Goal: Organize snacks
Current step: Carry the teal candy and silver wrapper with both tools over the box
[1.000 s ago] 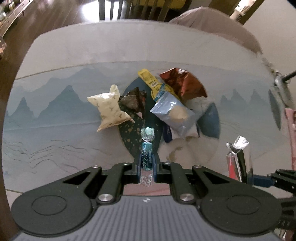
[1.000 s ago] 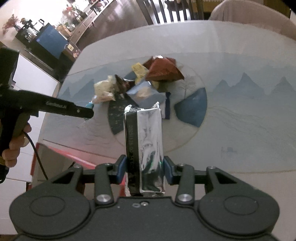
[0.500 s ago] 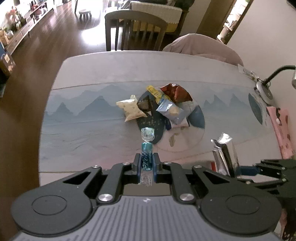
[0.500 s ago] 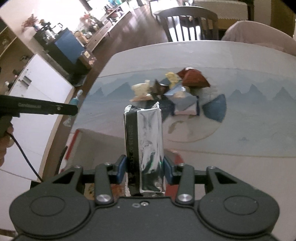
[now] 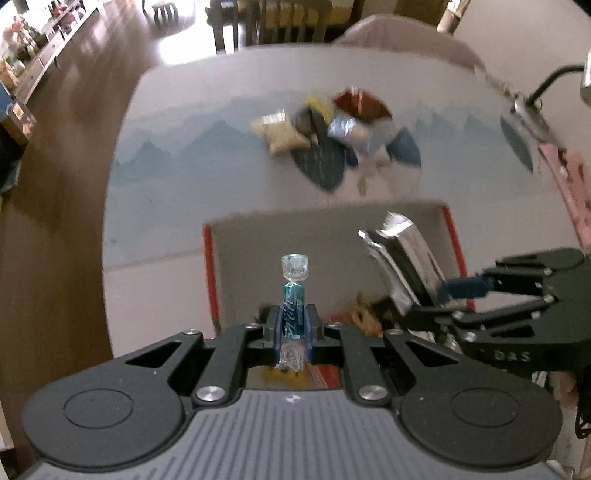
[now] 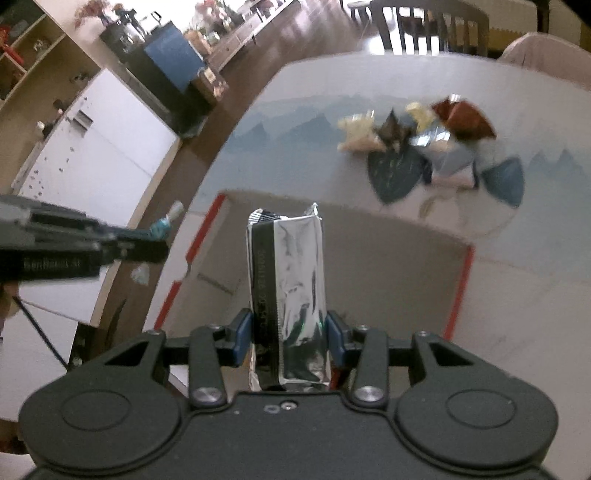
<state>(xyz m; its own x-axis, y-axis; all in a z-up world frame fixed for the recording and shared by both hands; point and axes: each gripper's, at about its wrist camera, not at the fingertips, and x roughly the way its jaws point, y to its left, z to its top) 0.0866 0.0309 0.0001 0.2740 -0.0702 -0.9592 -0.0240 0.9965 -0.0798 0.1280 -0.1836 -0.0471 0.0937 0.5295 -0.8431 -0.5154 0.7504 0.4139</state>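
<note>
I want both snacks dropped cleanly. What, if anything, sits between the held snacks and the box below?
Nothing visible does. The left gripper holds the teal candy and the right gripper holds the silver packet over the open box, whose top is uncovered.

A bench (image 5: 166, 221) with a mountain-print cover stands on a brown wooden floor (image 5: 55, 184). Behind it are a wooden chair (image 6: 428, 26) and a white cabinet (image 6: 92, 155); a lamp (image 5: 532, 99) sits at its right edge.
</note>
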